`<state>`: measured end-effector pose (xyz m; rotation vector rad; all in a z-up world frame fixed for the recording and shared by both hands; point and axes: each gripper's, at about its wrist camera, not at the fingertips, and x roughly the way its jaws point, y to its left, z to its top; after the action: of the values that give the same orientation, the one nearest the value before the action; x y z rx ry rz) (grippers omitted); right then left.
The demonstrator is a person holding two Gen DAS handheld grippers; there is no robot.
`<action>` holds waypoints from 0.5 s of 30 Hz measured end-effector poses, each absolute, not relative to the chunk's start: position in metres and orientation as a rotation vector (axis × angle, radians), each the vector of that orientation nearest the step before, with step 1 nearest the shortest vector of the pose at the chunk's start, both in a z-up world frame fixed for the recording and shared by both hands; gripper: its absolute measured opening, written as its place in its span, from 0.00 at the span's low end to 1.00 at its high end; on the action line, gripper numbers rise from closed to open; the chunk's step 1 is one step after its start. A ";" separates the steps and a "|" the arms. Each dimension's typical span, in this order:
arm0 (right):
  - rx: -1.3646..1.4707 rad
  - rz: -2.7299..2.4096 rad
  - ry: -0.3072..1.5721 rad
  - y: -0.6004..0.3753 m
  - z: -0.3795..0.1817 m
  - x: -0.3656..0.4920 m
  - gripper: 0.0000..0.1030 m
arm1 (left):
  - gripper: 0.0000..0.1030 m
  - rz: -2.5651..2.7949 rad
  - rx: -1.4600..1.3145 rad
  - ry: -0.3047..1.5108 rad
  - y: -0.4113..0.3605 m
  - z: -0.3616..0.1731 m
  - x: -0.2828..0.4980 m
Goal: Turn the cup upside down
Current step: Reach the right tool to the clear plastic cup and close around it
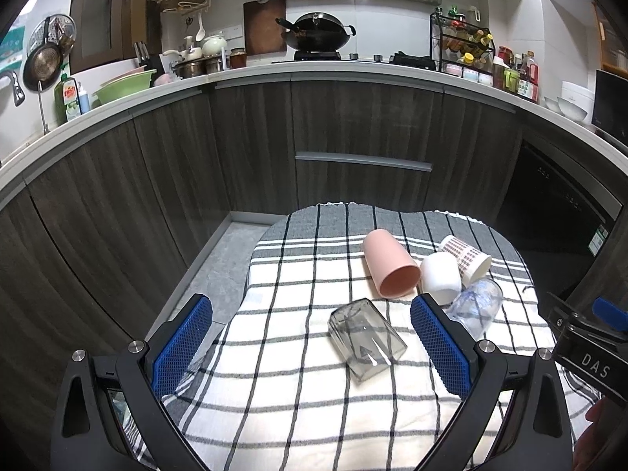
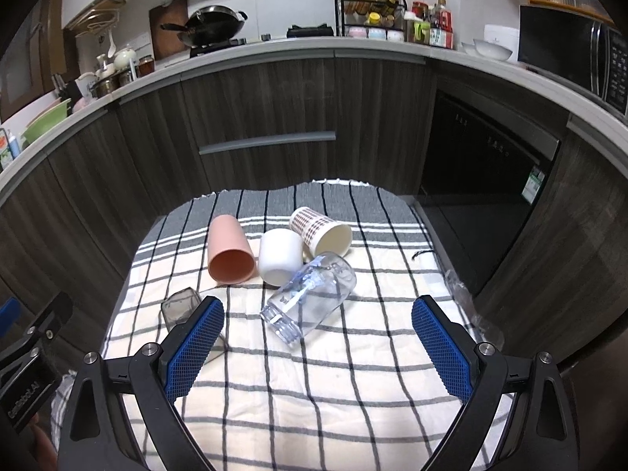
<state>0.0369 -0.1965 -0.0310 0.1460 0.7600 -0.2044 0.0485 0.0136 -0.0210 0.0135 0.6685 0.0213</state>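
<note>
Checked cloth covers the table [image 1: 298, 412]; on it five cups lie on their sides, none flipped yet. Nearest the left gripper [image 1: 312, 339] lies the smoky grey cup [image 1: 365, 339]. Both grippers' fingers spread wide, empty, right gripper [image 2: 318, 343] too.

The right gripper [image 2: 318, 347] hangs over the checked grey-and-white cloth [image 2: 314, 384] on the table, its blue-padded fingers [image 2: 194, 347] spread wide with nothing between them. At twelve o'clock from the gap lies a clear plastic bottle [image 2: 310, 300] on its side, mouth toward the camera. Beyond it three cups lie tipped over — a pink plastic cup [image 2: 229, 249] at eleven, a white cup [image 2: 280, 257] touching the bottle, and a patterned paper cup [image 2: 322, 231]. A smoky square tumbler [image 2: 178, 306] peeks from behind the near-left finger.
</note>
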 end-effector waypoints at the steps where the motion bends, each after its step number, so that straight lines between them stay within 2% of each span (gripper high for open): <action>1: 0.154 -0.206 0.771 -0.197 -0.033 0.043 0.94 | 1.00 0.022 0.013 0.670 0.014 -0.022 0.053; 15: 0.347 -0.228 0.988 -0.222 -0.094 0.123 0.94 | 1.00 0.027 0.009 0.694 0.017 -0.053 0.116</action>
<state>0.1233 -0.2223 -0.0938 0.3475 0.9878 -0.2276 0.1156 0.0175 -0.0529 0.0092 0.6943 0.0275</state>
